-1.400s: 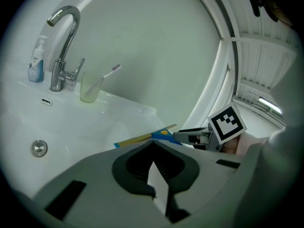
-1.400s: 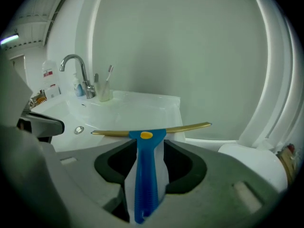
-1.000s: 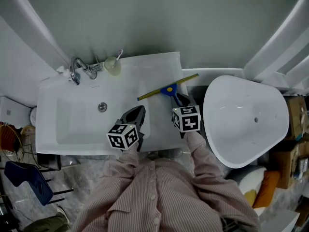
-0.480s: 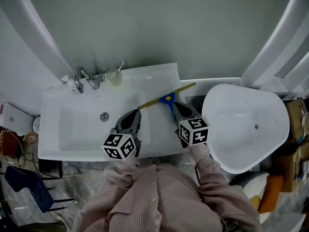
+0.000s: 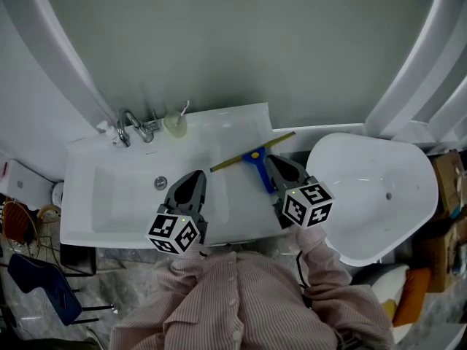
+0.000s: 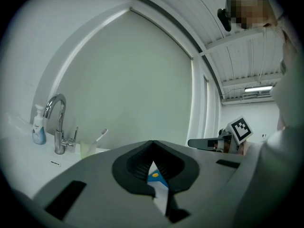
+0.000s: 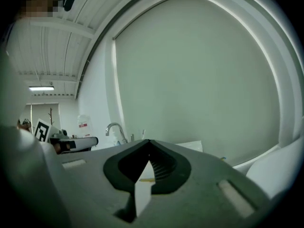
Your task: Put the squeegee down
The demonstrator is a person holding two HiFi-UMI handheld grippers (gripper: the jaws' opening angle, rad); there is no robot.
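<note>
The squeegee (image 5: pixel 257 159), with its blue handle and yellow blade, lies on the white counter at the right end of the sink (image 5: pixel 109 195). My right gripper (image 5: pixel 273 162) hovers above its handle, jaws shut and empty, pointing at the wall. My left gripper (image 5: pixel 195 176) hangs over the basin's right rim, also shut on nothing. In the left gripper view the closed jaws (image 6: pixel 152 142) leave a slit that shows a bit of the blue handle (image 6: pixel 155 177). In the right gripper view the jaws (image 7: pixel 149 141) meet, with a strip of the yellow blade (image 7: pixel 147 179) behind them.
A chrome faucet (image 5: pixel 128 125) and a cup with a toothbrush (image 5: pixel 175 125) stand at the sink's back edge. A white bathtub (image 5: pixel 372 195) sits close on the right. A grey wall panel (image 5: pixel 233 42) rises behind. Clutter and a dark chair (image 5: pixel 44 286) are at the lower left.
Both grippers have risen toward the head camera and drawn slightly apart. The squeegee has stayed flat on the counter.
</note>
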